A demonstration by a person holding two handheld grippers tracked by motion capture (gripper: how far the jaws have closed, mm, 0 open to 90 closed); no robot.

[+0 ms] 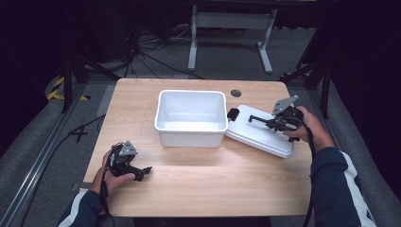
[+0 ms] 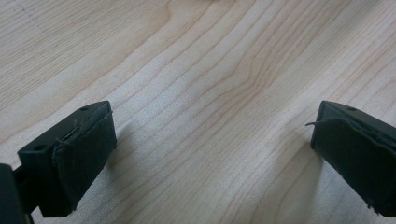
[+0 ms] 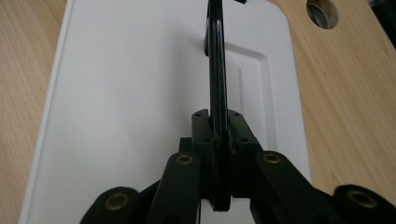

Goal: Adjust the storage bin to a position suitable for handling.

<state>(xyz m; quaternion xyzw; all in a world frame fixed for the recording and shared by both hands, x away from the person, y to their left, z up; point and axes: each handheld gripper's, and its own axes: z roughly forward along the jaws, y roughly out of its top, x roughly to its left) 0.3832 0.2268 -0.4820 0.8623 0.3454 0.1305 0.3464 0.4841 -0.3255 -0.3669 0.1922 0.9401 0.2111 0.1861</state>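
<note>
So far the white lid (image 1: 259, 136) lies beside the open white bin (image 1: 191, 118), its black handle (image 3: 217, 70) pinched in the right gripper (image 1: 282, 119), apparently ready to lift, while the left gripper (image 1: 137, 171) rests wide apart and empty on the table (image 1: 198, 189).

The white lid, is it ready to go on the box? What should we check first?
1. Right tool shut on the lid's black handle: ok.
2. White lid leans on the box's side, not yet on top: not ok.
3. White box empty inside: ok.
4. Left tool open over bare table, holding nothing: ok.
5. Lid turned the right way to fit: cannot tell.
</note>
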